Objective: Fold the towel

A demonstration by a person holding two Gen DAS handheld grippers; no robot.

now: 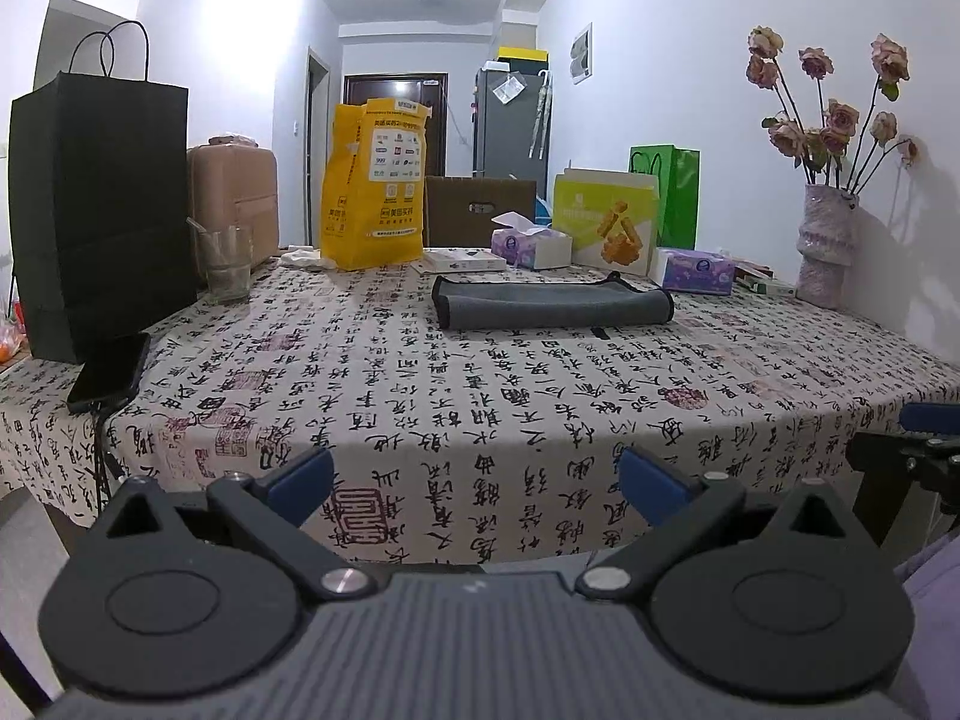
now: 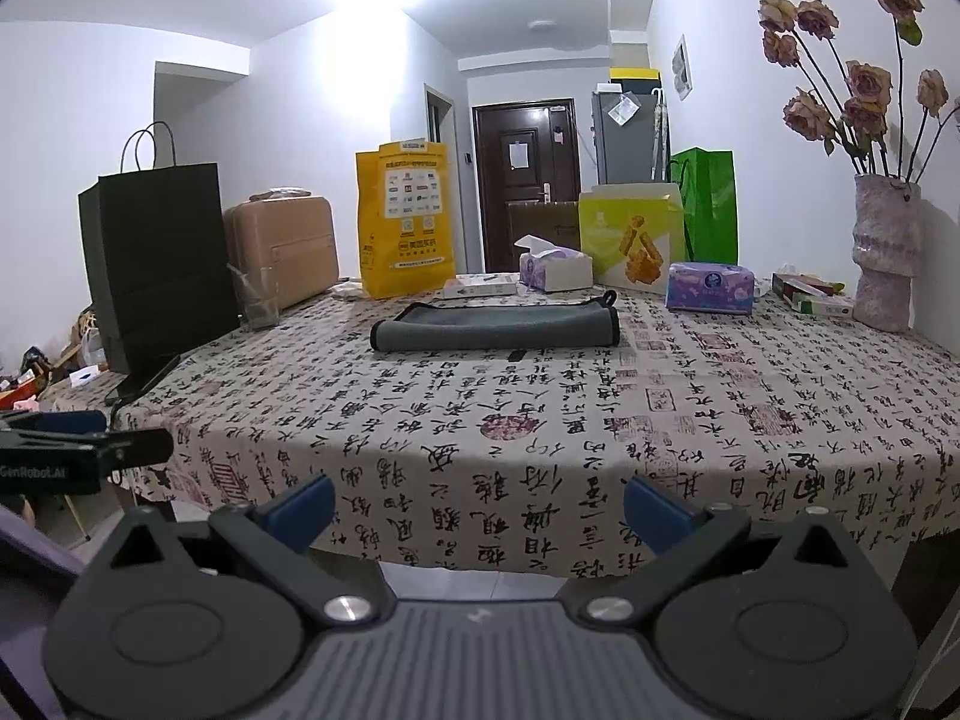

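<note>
A grey towel with black trim [image 1: 552, 303] lies folded into a long flat strip on the far middle of the table; it also shows in the right wrist view [image 2: 498, 327]. My left gripper [image 1: 474, 477] is open and empty, held off the table's near edge, well short of the towel. My right gripper [image 2: 477, 507] is open and empty too, also off the near edge. The right gripper shows at the right edge of the left wrist view [image 1: 924, 438], and the left gripper at the left edge of the right wrist view [image 2: 84, 450].
The table [image 1: 480, 396] has a calligraphy-print cloth. A black paper bag [image 1: 102, 210], a phone [image 1: 111, 372] and a glass [image 1: 225, 264] stand at left. A yellow bag [image 1: 375, 186], tissue boxes [image 1: 531, 243], a snack box [image 1: 606, 222] and a flower vase [image 1: 828, 246] line the back.
</note>
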